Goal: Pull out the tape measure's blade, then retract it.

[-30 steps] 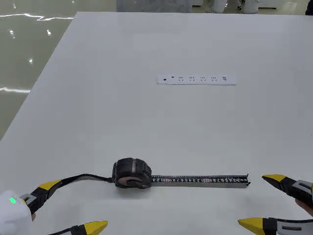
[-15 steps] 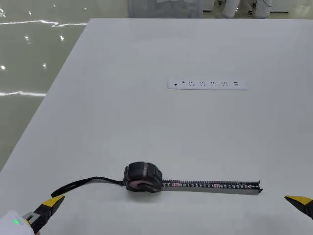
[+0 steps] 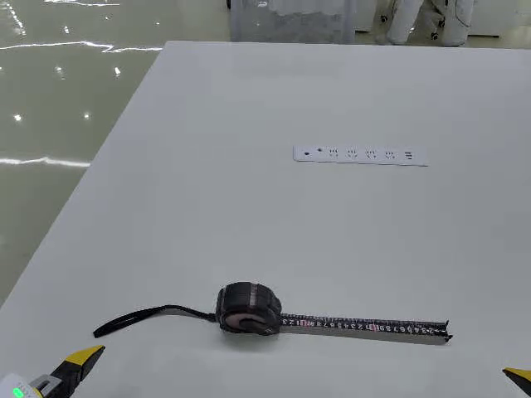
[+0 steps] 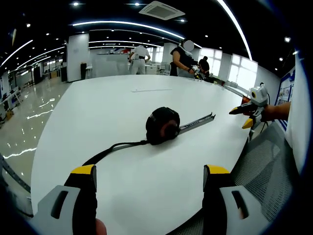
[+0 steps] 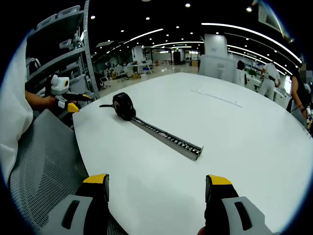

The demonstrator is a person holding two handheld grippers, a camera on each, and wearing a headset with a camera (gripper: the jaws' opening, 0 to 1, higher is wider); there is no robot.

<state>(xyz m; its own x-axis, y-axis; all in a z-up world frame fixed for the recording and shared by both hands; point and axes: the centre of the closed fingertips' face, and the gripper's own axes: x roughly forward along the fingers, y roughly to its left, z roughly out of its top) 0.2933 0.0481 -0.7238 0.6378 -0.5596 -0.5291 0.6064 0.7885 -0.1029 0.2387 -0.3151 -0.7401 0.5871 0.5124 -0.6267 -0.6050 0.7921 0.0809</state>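
A black tape measure (image 3: 247,309) lies on the white table (image 3: 332,224), its blade (image 3: 365,327) drawn out to the right and lying flat, a black wrist strap (image 3: 141,316) trailing left. My left gripper (image 4: 149,177) is open, well short of the case (image 4: 163,126) and strap (image 4: 113,149); one yellow fingertip (image 3: 84,356) shows at the bottom left in the head view. My right gripper (image 5: 159,186) is open, a short way from the blade's end hook (image 5: 197,151); the case (image 5: 123,105) lies farther off. Nothing is held.
A white power strip (image 3: 360,155) lies flat at mid-table. The table's left edge drops to a glossy floor (image 3: 58,124). People stand beyond the far end (image 4: 183,58). A grey mesh surface (image 5: 44,161) sits beside the near edge.
Both grippers have drawn back toward me from the tape measure and mostly left the head view. The tape measure and its drawn-out blade have stayed put; the head view has shifted.
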